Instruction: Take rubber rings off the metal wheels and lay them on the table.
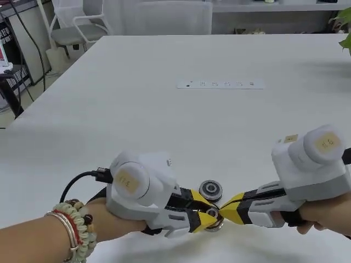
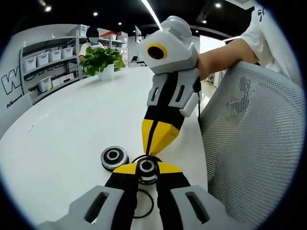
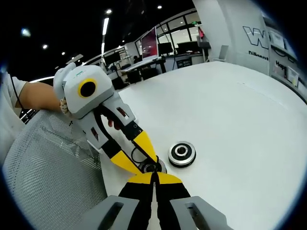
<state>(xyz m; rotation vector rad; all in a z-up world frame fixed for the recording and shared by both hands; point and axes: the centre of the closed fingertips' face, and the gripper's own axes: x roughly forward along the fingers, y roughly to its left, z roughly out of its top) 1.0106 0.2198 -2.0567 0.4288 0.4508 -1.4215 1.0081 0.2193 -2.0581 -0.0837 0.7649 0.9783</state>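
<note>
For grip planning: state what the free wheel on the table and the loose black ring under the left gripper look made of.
Free wheel: metal, by its shiny silver hub; its dark matte outer band looks like rubber. Loose ring: thin, black, matte, probably rubber, not certain.

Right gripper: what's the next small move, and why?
Probably draw the right gripper back from the left gripper to peel the ring free: its jaws look shut on the ring at the wheel that the left gripper clamps.
</note>
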